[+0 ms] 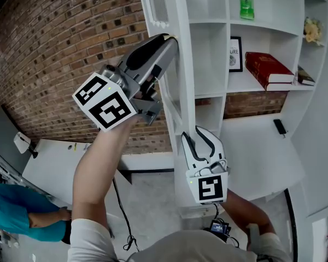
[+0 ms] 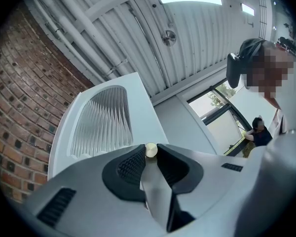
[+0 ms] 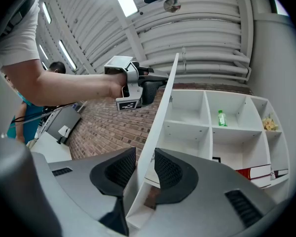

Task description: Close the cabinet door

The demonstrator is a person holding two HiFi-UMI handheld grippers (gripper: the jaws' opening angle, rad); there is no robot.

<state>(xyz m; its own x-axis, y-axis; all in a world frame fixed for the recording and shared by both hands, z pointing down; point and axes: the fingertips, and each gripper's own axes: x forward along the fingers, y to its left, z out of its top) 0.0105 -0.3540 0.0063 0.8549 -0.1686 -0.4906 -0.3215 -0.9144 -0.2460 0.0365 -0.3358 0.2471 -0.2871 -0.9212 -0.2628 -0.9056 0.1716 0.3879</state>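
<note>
The white cabinet door (image 1: 183, 91) stands open, edge-on to me in the head view, with a ribbed panel (image 2: 103, 120) on its face. My left gripper (image 1: 172, 39) is high on the door's free edge, shut on it, with a small brass knob (image 2: 151, 150) at its tips. Lower down, my right gripper (image 1: 193, 134) is shut on the same edge (image 3: 160, 112), and the panel fills the gap between its black pads (image 3: 117, 171). The left gripper (image 3: 158, 84) also shows in the right gripper view, up the door.
Behind the door are white shelves (image 1: 213, 22) with a green bottle (image 1: 246, 0), a framed picture (image 1: 235, 53), a red book (image 1: 268, 67), yellow flowers (image 1: 312, 30) and a black remote (image 1: 280, 126). A brick wall (image 1: 54, 48) is on the left. A person in teal (image 1: 16, 214) stands by a white table (image 1: 49, 168).
</note>
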